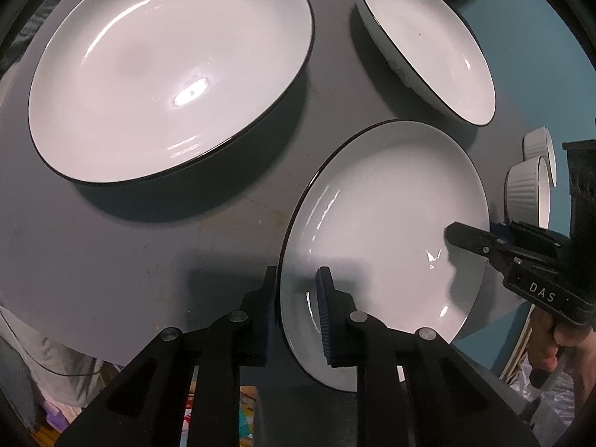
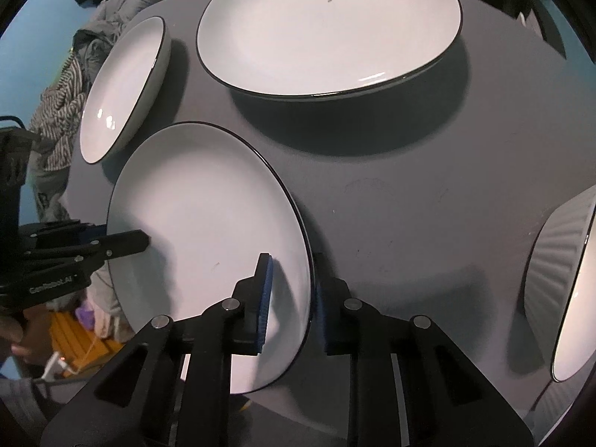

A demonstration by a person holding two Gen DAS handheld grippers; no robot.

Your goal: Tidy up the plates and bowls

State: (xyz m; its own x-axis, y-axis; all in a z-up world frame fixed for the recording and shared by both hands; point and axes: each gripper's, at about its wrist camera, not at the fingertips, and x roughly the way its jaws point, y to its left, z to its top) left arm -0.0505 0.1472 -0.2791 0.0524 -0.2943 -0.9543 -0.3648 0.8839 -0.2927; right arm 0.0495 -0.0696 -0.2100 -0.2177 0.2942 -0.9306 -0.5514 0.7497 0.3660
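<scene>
A white plate with a dark rim [image 1: 383,223] [image 2: 208,231] sits at the near edge of the grey table. My left gripper [image 1: 298,298] straddles its left rim, one finger under, one blue pad on top. My right gripper [image 2: 290,294] straddles the opposite rim the same way; it also shows in the left wrist view [image 1: 465,240]. Whether the jaws press the rim is unclear. A large white plate [image 1: 167,74] [image 2: 327,26] lies behind. A smaller white bowl-like plate [image 1: 428,44] [image 2: 123,89] lies beside it.
Two ribbed white bowls [image 1: 529,190] stand off to the right of the held plate; one ribbed bowl [image 2: 558,287] is near my right gripper. The grey table [image 1: 149,253] ends just below the grippers. Clothes [image 2: 63,104] are piled beyond the table.
</scene>
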